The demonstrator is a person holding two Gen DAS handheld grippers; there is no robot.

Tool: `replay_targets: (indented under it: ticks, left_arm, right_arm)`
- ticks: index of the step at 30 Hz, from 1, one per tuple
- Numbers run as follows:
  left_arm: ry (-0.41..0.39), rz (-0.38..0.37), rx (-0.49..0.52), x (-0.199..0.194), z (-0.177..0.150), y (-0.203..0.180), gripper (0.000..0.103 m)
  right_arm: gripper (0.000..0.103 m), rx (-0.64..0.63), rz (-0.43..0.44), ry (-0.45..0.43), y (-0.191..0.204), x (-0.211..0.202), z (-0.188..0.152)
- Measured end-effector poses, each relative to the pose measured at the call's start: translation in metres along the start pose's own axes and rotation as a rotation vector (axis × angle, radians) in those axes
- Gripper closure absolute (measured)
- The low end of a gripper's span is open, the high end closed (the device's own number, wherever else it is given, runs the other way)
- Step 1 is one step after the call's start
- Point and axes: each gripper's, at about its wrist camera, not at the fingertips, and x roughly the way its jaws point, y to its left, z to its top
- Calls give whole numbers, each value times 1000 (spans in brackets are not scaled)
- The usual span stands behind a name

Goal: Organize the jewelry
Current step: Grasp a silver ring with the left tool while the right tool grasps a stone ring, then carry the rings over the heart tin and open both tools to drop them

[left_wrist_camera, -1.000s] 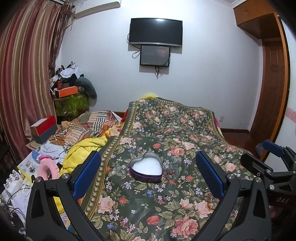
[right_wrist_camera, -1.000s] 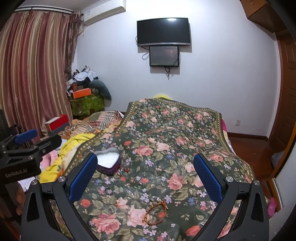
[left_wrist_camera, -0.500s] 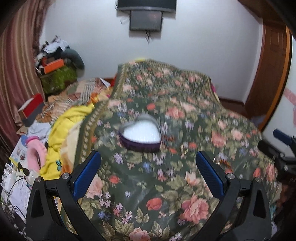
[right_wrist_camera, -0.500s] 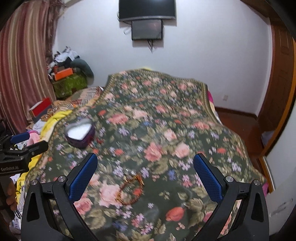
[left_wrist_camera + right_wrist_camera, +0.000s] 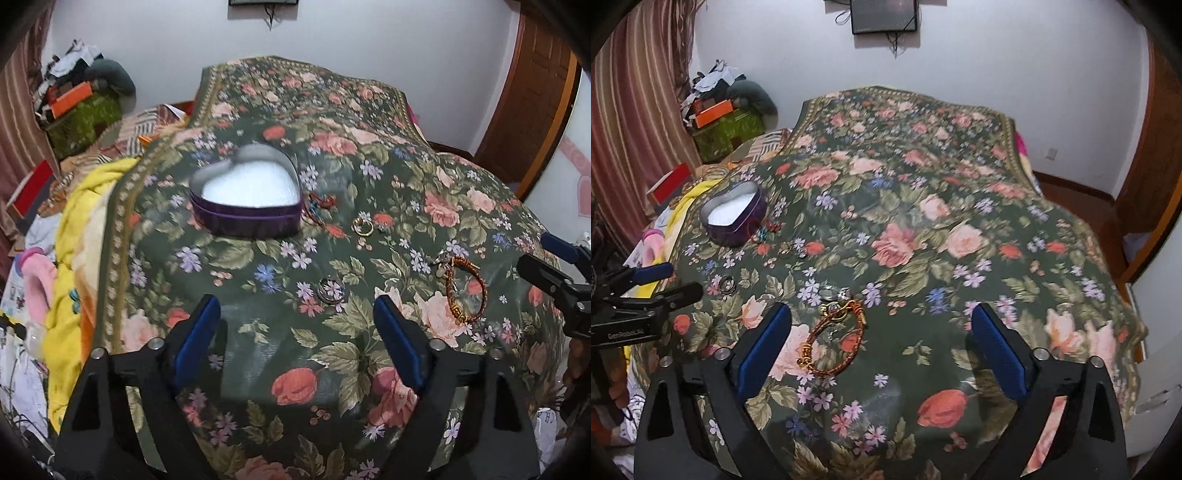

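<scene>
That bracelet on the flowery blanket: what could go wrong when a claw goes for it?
1. The bracelet lies flat on the soft blanket, so the open right claw may pinch cloth with it.
2. The small rings and blend into the busy pattern and could be missed or flicked away.
3. The tin sits far left of the bracelet, so it might drop on the way.

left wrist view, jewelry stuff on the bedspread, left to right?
Heart tin → red cord piece → silver ring → gold ring → beaded bracelet.
</scene>
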Motion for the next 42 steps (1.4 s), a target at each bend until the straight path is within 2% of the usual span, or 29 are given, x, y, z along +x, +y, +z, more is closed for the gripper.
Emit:
replay_targets:
  ticks: [5, 10, 13, 21, 25, 27, 28, 30, 32, 36, 42]
  left_arm:
    - [11, -16, 22, 10, 0, -4, 34]
    - [32, -48, 31, 22, 3, -5, 46]
    - [32, -59, 37, 26, 5, -7, 48]
    - [33, -66, 40, 33, 7, -7, 57]
    - [31, -81, 54, 35, 6, -10, 59]
    - [30, -76, 64, 36, 6, -13, 59]
    - [29, -75, 69, 37, 6, -15, 59]
    - [30, -76, 74, 37, 5, -16, 61]
    - [32, -78, 76, 38, 5, -17, 69]
    - [41, -93, 58, 37, 6, -15, 84]
    - [26, -100, 40, 30, 7, -12, 84]
  right_arm:
    - [26, 7, 40, 38, 3, 15, 4]
    - [33, -33, 63, 73, 15, 31, 6]
    - [41, -41, 78, 98, 20, 41, 7]
    - [43, -7, 92, 123, 18, 55, 9]
    - [50, -34, 71, 140, 22, 61, 10]
    - [57, -39, 71, 152, 23, 65, 10]
    - [66, -33, 76, 159, 22, 66, 9]
    - [70, -21, 81, 167, 20, 68, 10]
    - [75, -11, 80, 165, 18, 68, 10]
    - [75, 8, 85, 154, 14, 64, 10]
    - [75, 33, 78, 120, 9, 53, 16]
